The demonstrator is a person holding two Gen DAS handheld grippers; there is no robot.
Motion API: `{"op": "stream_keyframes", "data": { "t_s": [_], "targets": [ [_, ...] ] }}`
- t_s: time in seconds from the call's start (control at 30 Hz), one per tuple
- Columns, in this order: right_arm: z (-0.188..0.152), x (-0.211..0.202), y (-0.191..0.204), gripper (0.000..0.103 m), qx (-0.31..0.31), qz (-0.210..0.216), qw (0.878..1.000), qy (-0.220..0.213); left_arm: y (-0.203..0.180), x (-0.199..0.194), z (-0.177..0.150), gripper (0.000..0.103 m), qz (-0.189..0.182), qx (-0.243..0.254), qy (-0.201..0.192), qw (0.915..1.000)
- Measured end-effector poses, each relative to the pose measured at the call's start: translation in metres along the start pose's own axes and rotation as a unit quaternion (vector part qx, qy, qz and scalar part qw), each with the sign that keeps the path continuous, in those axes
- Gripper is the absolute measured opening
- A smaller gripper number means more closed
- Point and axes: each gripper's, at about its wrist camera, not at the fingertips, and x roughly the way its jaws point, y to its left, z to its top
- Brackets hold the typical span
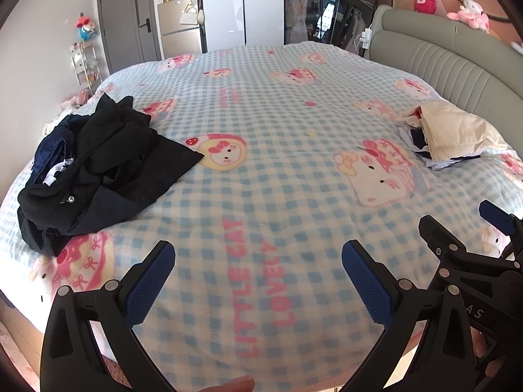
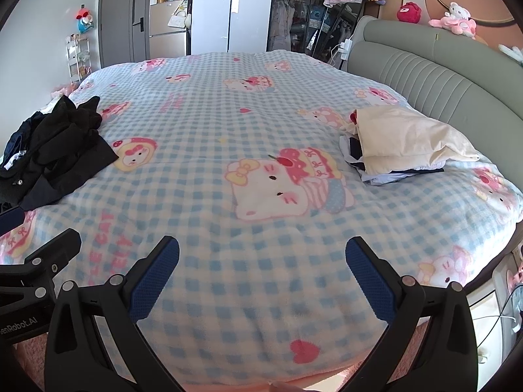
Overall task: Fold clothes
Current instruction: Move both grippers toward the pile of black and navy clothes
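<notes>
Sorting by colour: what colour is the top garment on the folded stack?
Cream; the top garment shows best in the right wrist view.

The left gripper (image 1: 258, 277) is sitting low in the left wrist frame with its blue-padded fingers (image 1: 150, 285) spread wide, gripping nothing. The right gripper (image 2: 261, 274) is posing likewise, fingers (image 2: 369, 281) splayed apart and empty. Each is showing at the other view's lower edge, side by side. A fingertip (image 1: 237, 384) is peeking in at bottom centre.

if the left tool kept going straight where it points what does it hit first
Most likely the bare checked blanket on the bed; the left tool is open and empty. The black clothes pile lies off to its left. Depth is uncertain.
</notes>
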Motion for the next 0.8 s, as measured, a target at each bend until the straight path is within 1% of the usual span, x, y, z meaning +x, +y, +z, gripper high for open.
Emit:
{"op": "stream_keyframes", "data": {
  "t_s": [0.23,0.47,0.63,0.73,0.8],
  "targets": [
    [0.025,-0.005,0.018,0.103,-0.033,0.015,0.999,-0.011,0.032,-0.005,0.017,0.103,0.021,-0.005,-0.007,0.9997],
    [0.060,-0.014,0.052,0.103,-0.071,0.059,0.995,-0.047,0.065,-0.009,0.031,0.103,0.044,-0.014,-0.011,0.9988],
    [0.072,-0.013,0.099,0.103,-0.110,0.098,0.988,-0.047,0.106,-0.005,0.020,0.103,0.067,-0.046,0.009,0.9967],
    [0.075,-0.013,0.130,0.103,-0.133,0.122,0.983,-0.043,0.127,-0.004,0.013,0.103,0.079,-0.063,0.014,0.9948],
    [0.074,-0.012,0.149,0.103,-0.145,0.140,0.979,-0.039,0.143,-0.005,0.010,0.103,0.095,-0.077,0.015,0.9923]
  ]
}}
